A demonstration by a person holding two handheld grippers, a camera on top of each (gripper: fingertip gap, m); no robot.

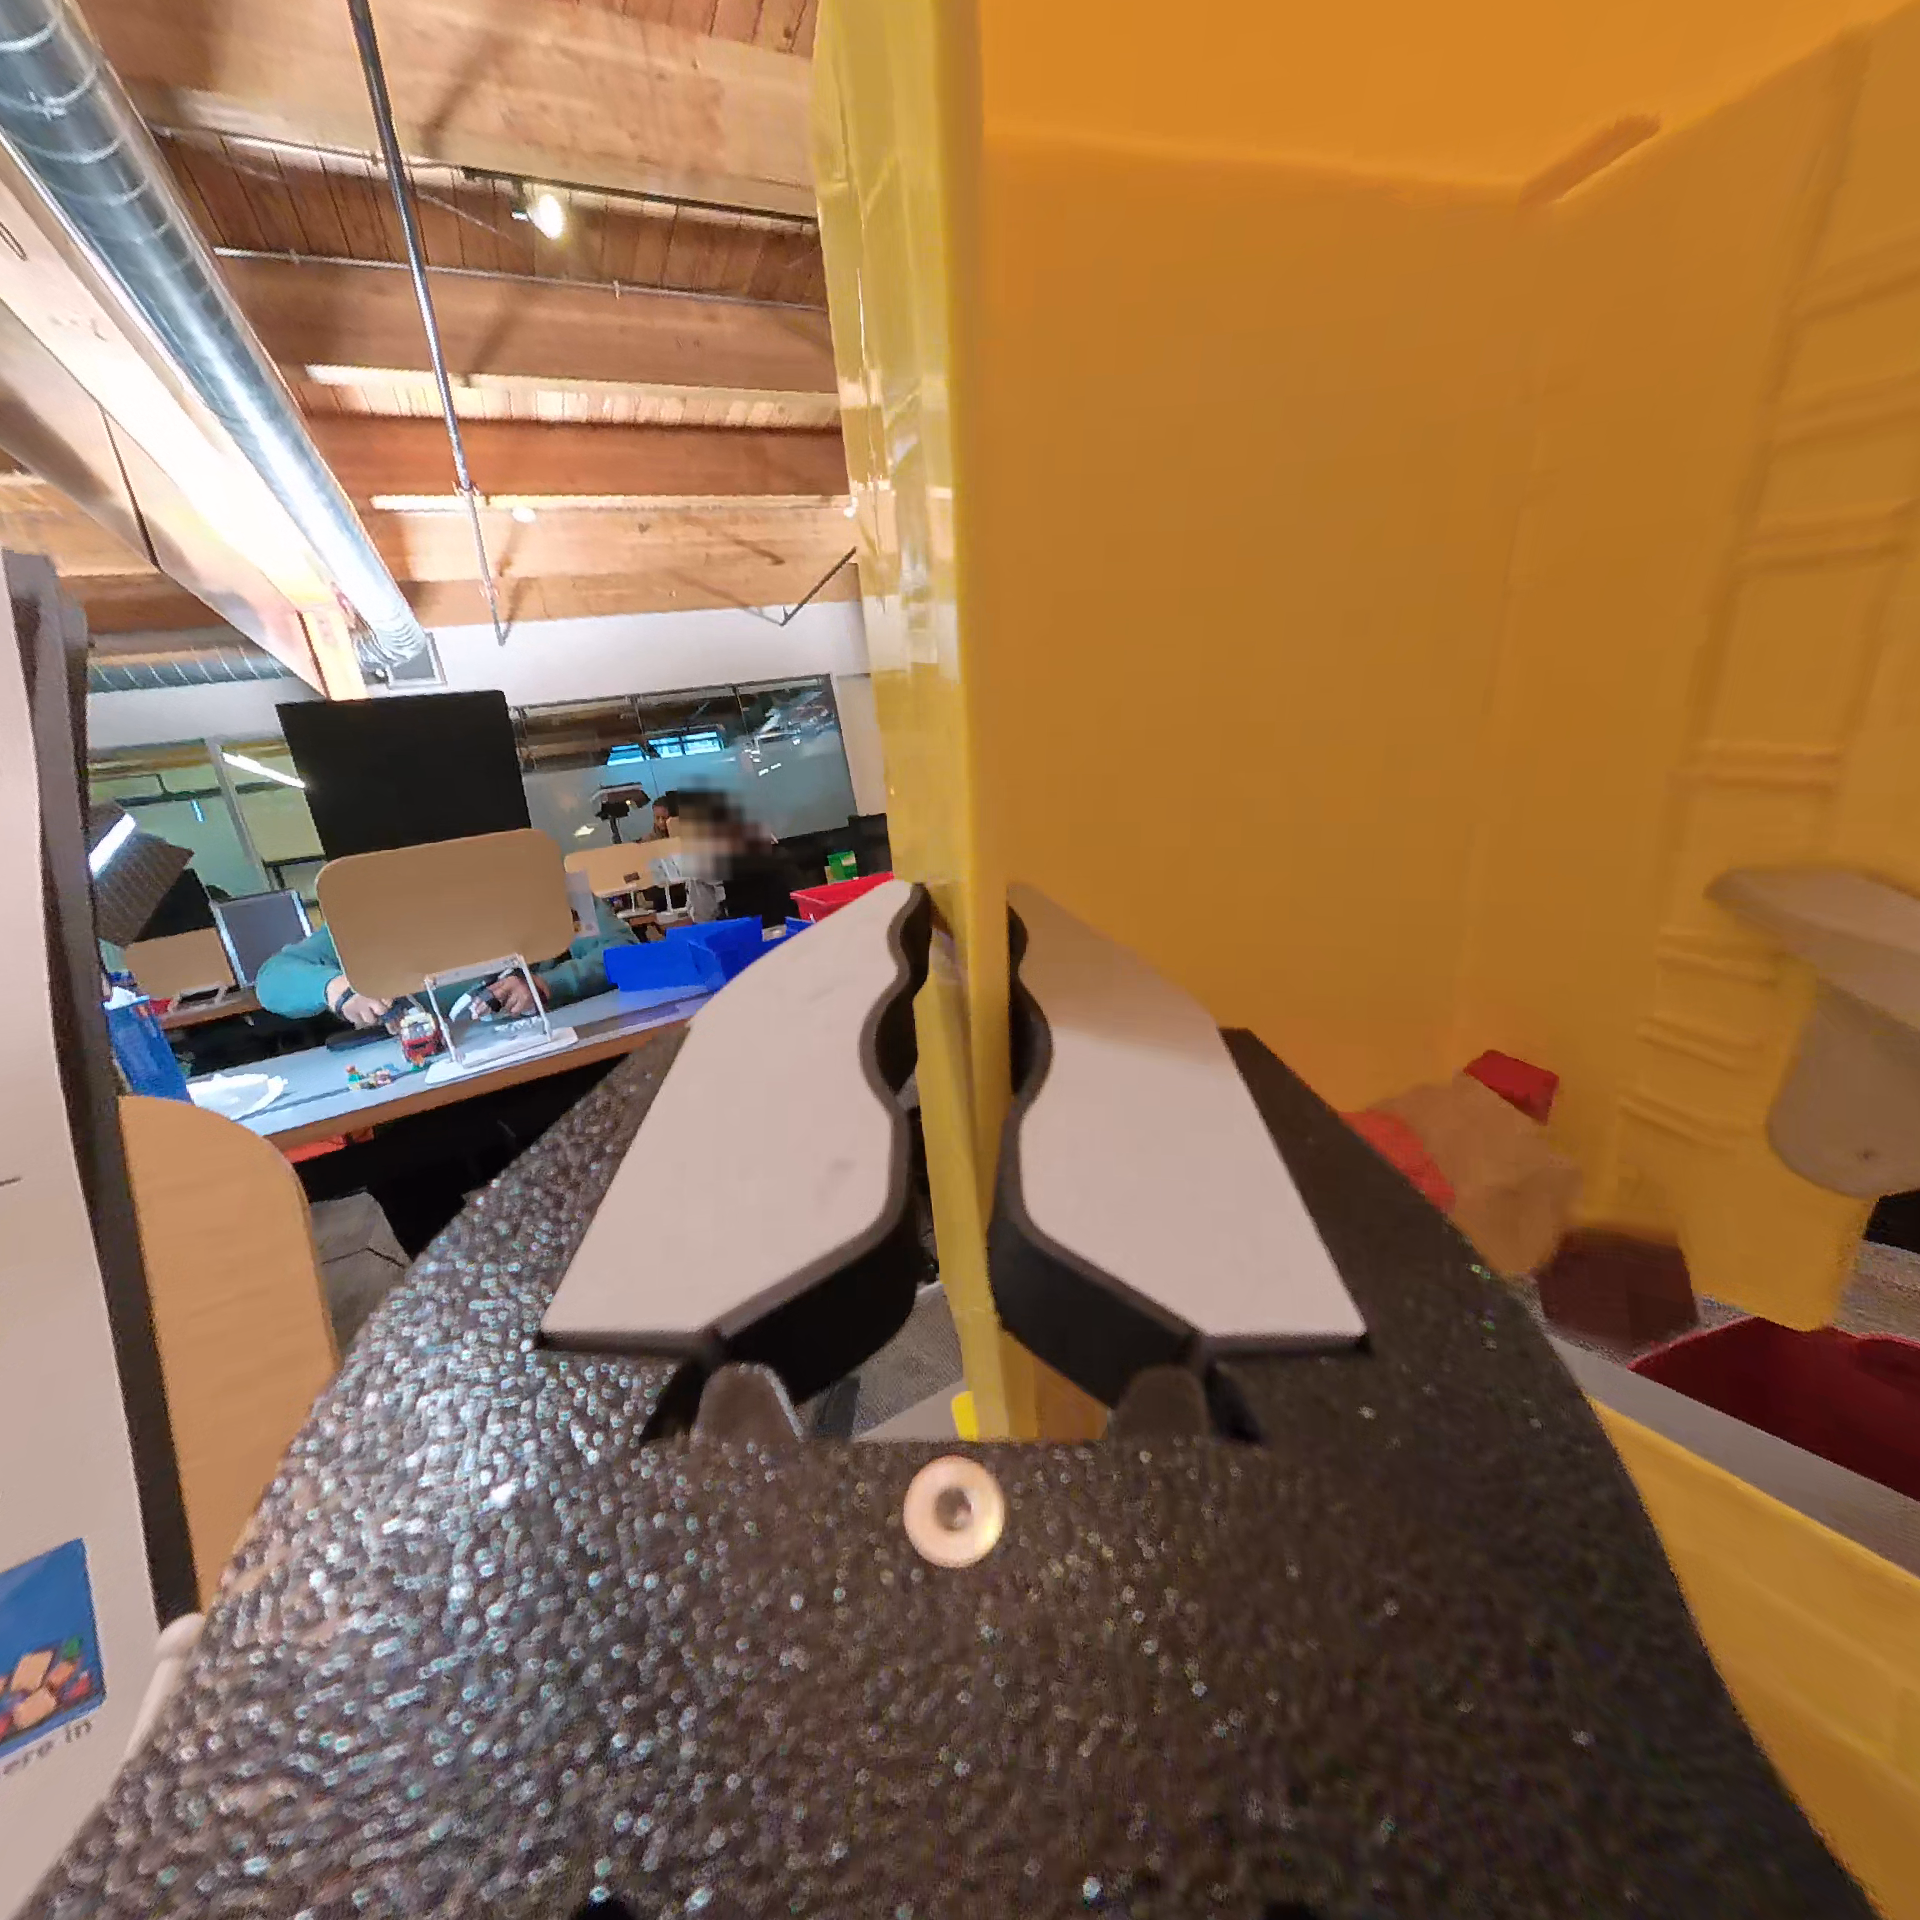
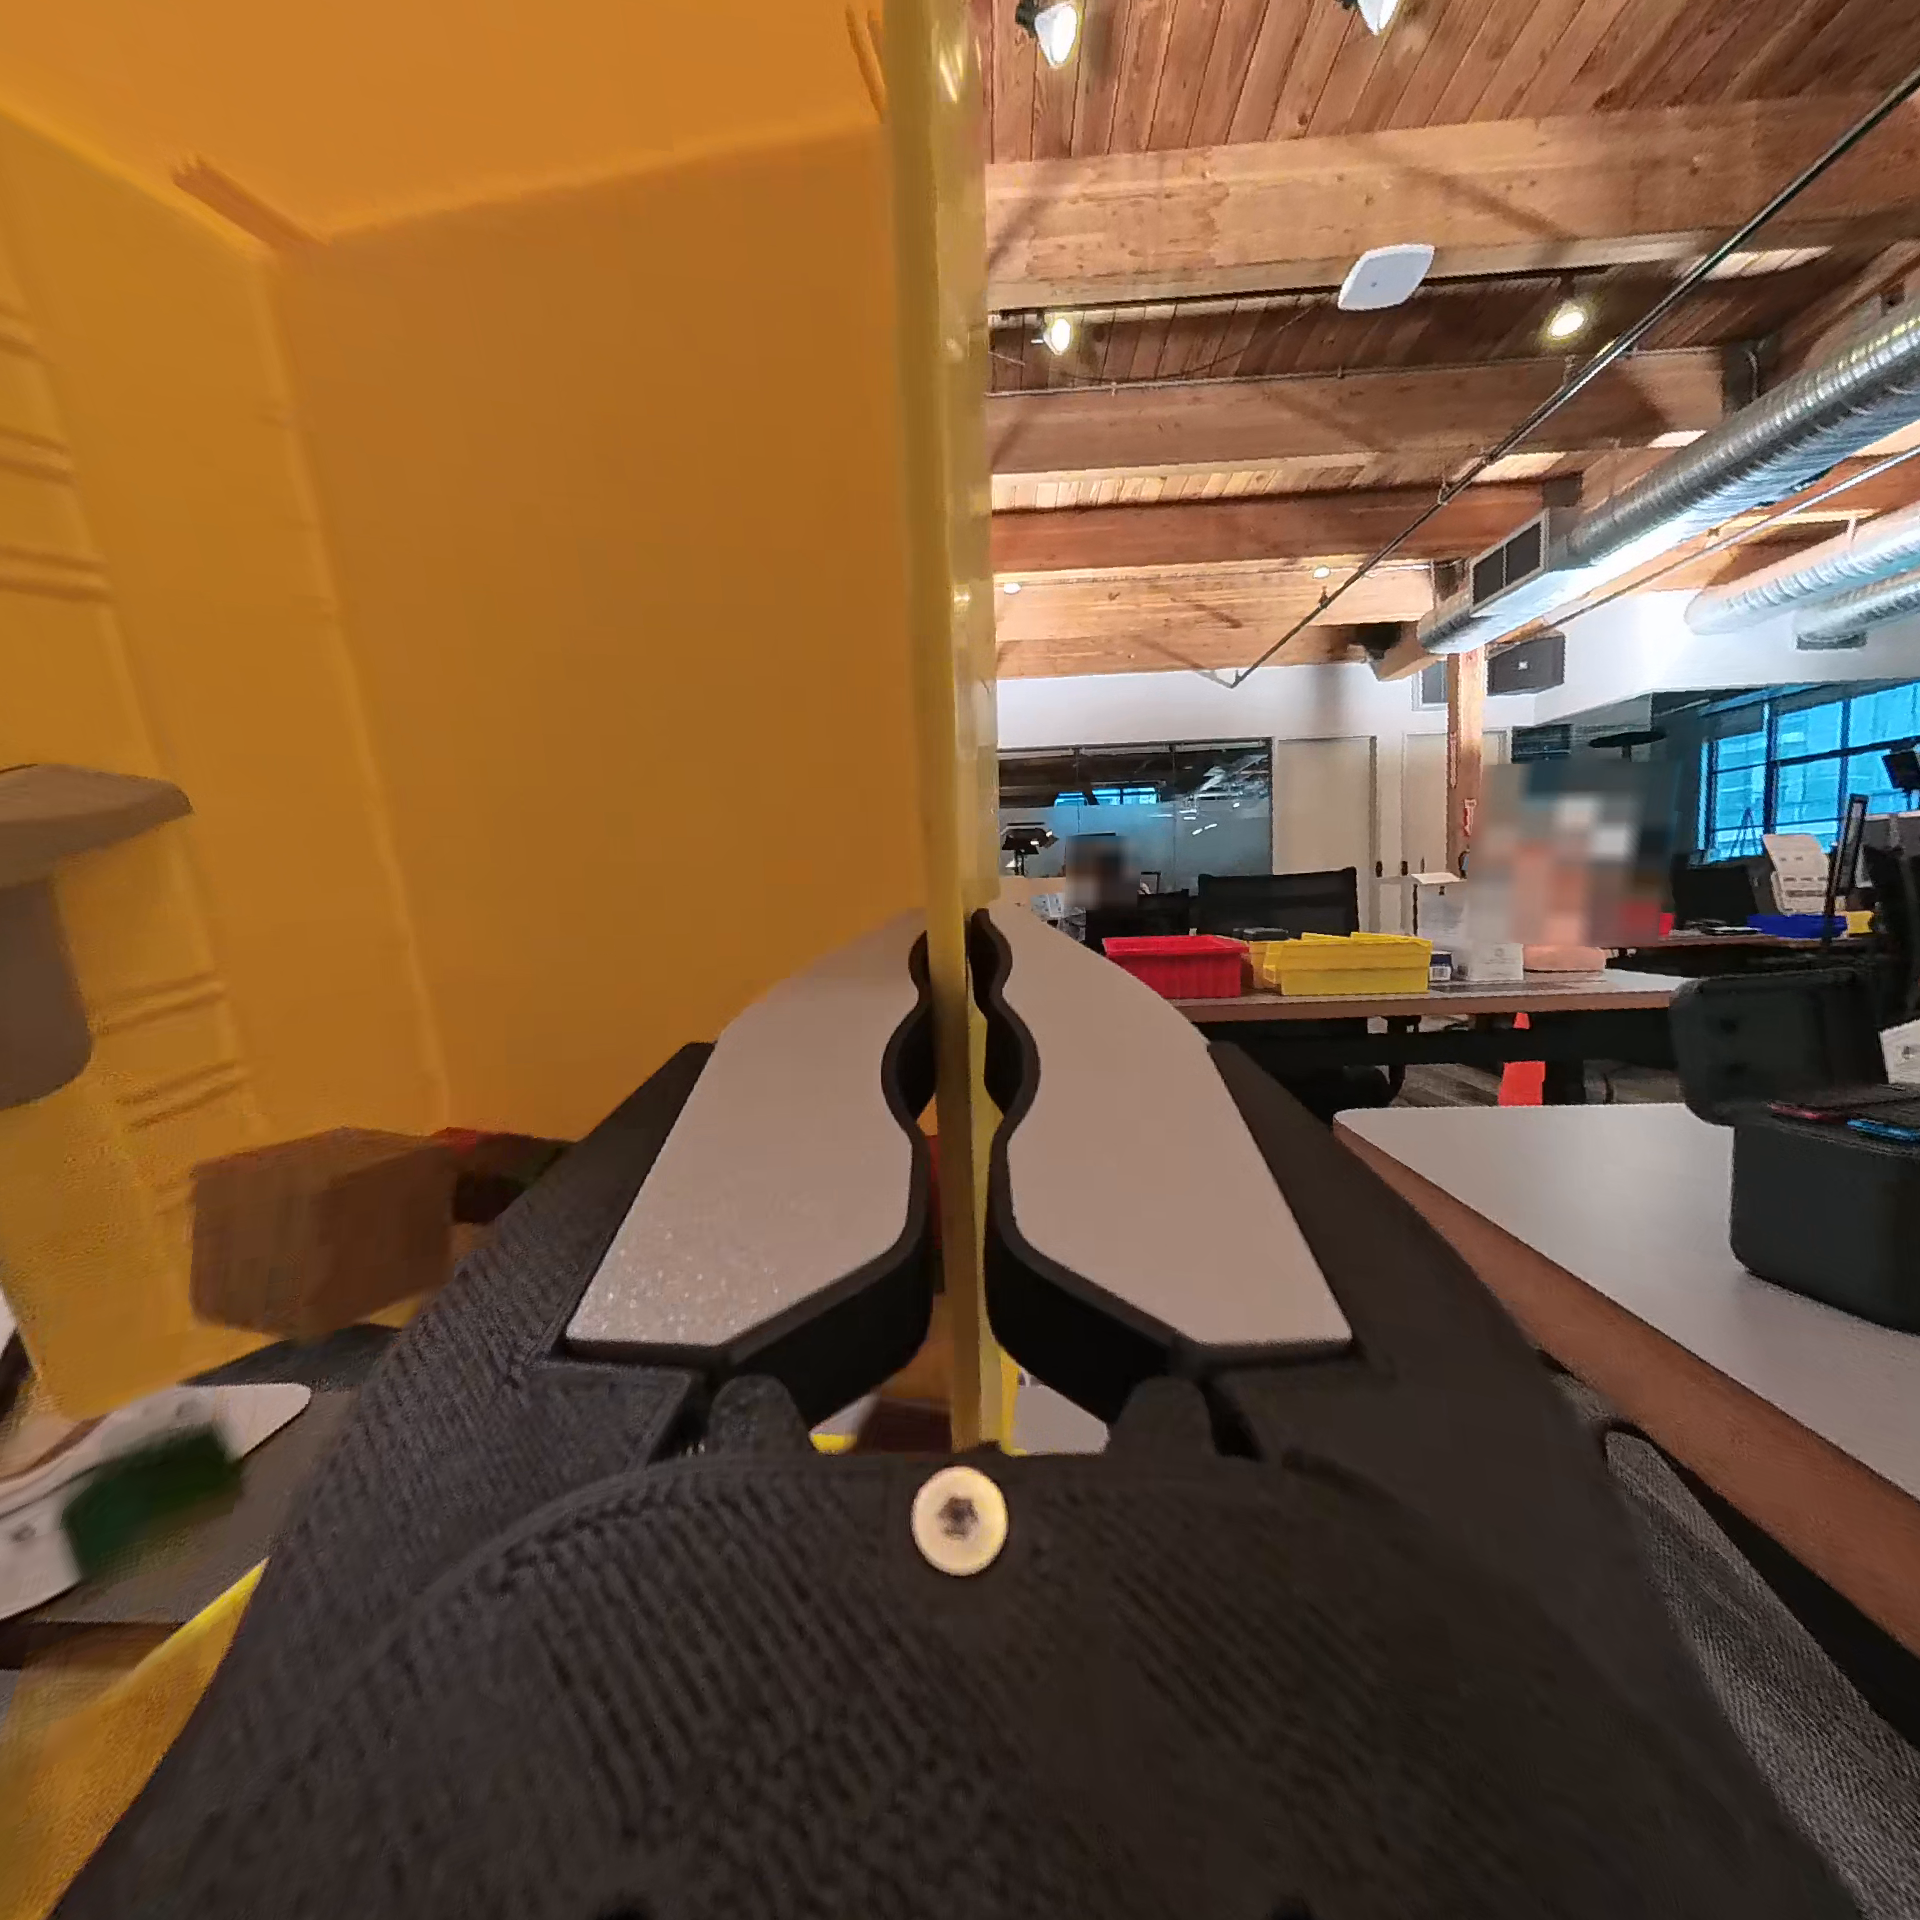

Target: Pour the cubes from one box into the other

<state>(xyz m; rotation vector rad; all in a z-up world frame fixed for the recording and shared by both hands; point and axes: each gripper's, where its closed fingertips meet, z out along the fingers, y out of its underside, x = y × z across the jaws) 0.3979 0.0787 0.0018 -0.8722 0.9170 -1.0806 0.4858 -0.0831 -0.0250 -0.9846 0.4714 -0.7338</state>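
Note:
I hold a yellow box (image 1: 1247, 623) tipped up with its open inside facing me; it also shows in the right wrist view (image 2: 571, 623). My left gripper (image 1: 966, 914) is shut on its left wall. My right gripper (image 2: 951, 925) is shut on its right wall. Each view shows the other gripper's grey finger (image 1: 1829, 1039) (image 2: 42, 935) on the far wall. Blurred cubes tumble at the box's low edge: a red one (image 1: 1512, 1081), a tan one (image 1: 1486, 1153), a dark red one (image 1: 1610, 1299), a brown one (image 2: 322, 1236) and a green one (image 2: 145, 1496). A second yellow box (image 1: 1787, 1621) lies below.
A grey table (image 2: 1621, 1226) to my right carries a black case (image 2: 1829, 1195). A far table holds red (image 2: 1174, 961) and yellow bins (image 2: 1351, 961). To the left, a person's hands work at a table (image 1: 436, 1060) with blue bins (image 1: 686, 956). A white panel (image 1: 31, 1143) stands close on the left.

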